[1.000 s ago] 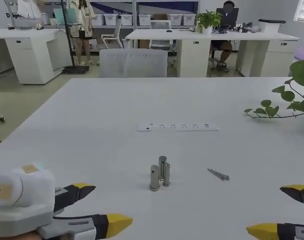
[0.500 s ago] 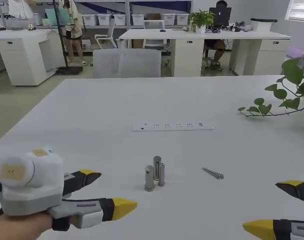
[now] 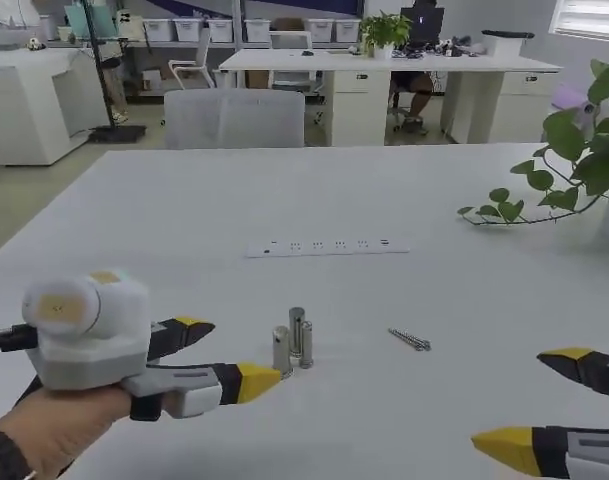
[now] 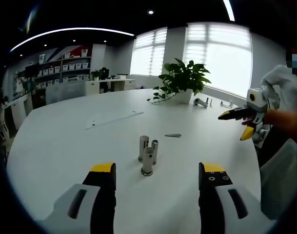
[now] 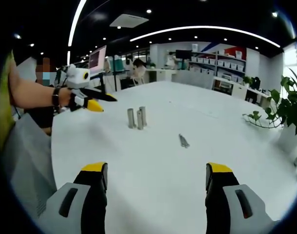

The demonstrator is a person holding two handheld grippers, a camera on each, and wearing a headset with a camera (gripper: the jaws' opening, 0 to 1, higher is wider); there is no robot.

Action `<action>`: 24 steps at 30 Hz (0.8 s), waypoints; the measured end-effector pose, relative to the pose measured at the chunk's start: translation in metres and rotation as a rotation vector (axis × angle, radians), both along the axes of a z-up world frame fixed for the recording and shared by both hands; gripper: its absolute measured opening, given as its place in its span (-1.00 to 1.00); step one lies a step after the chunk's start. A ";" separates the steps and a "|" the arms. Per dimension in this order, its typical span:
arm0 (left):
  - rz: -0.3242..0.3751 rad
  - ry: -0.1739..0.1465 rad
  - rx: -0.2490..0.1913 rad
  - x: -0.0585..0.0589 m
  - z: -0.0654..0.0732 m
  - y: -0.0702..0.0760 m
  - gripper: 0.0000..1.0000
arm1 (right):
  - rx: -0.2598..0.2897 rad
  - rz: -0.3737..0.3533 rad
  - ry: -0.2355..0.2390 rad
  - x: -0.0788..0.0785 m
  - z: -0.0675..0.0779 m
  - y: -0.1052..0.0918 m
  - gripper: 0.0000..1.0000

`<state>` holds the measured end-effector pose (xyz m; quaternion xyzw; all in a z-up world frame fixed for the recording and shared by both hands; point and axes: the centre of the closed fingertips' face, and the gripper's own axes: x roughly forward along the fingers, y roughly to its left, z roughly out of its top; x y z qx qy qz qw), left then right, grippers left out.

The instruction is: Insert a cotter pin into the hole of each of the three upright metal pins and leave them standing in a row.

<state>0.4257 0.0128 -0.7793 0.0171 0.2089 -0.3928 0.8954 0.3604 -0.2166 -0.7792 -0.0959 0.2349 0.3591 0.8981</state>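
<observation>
Left gripper (image 3: 229, 352) had crept forward from the near-left corner over that last second, so one yellow tip sat just beside the pins (image 3: 292, 345) (the headset had tilted too, so part of the shift was only camera). Its jaws were spread wide with nothing between them. Right gripper (image 3: 529, 398) hung at the near right, also gaping and empty, well apart from everything.

All three pins stood bunched together mid-table (image 3: 384, 200), touching or nearly so, not in a row yet. Cotters (image 3: 410, 340) lay in a little heap to their right, untouched. So I'd call this the very start: just the approach, no cotter in any hole.

Next move probably wants the right gripper pinching one cotter off the heap while the left steadies a pin. Fiddly, I'd guess, since those were thin shiny wire on a smooth white top. Pins looked like dull grey metal cylinders, the nearest with a wider foot.
</observation>
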 end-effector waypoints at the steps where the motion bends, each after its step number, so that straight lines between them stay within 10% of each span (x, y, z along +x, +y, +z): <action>1: -0.002 0.002 0.000 0.002 -0.001 -0.001 0.35 | -0.001 -0.001 0.000 0.000 0.000 0.000 0.68; 24: 0.015 0.032 -0.009 0.030 -0.027 -0.019 0.14 | -0.012 -0.012 0.015 0.004 -0.004 -0.002 0.68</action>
